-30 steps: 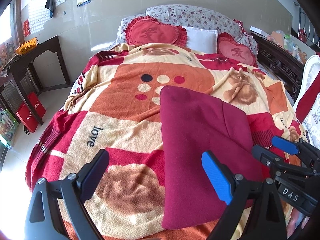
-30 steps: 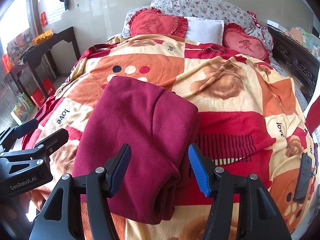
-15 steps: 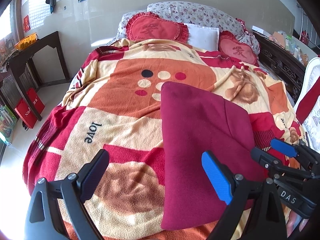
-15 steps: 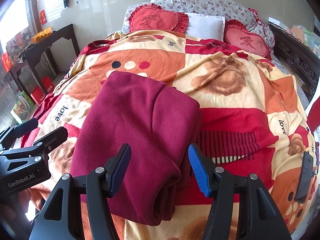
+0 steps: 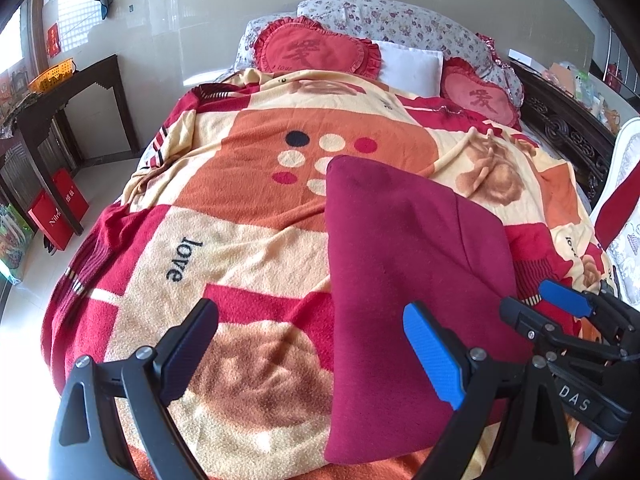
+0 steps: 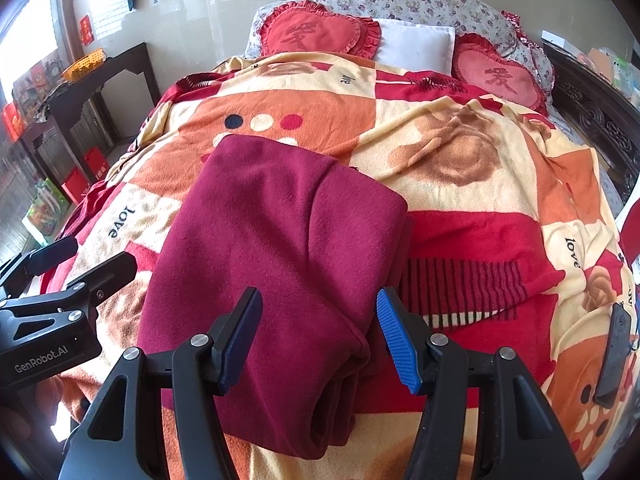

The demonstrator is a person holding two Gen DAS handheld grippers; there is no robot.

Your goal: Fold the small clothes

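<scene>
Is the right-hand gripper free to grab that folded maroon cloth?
Probably yes. The right gripper hangs open just above the near edge of the maroon cloth, with nothing between them; the left gripper sits off to the side.

One folded garment [image 6: 280, 248], two heart cushions [image 6: 316, 34], one blanket [image 6: 480, 168].

- A plain maroon garment [image 6: 280, 248] is lying on a blanket [image 5: 248, 240] showing orange, cream and red patches with dots.
- Red heart cushions [image 5: 316, 50] are sitting before a floral pillow [image 5: 400, 20].
- Blue pads [image 6: 396, 340] are lining black grippers.
</scene>
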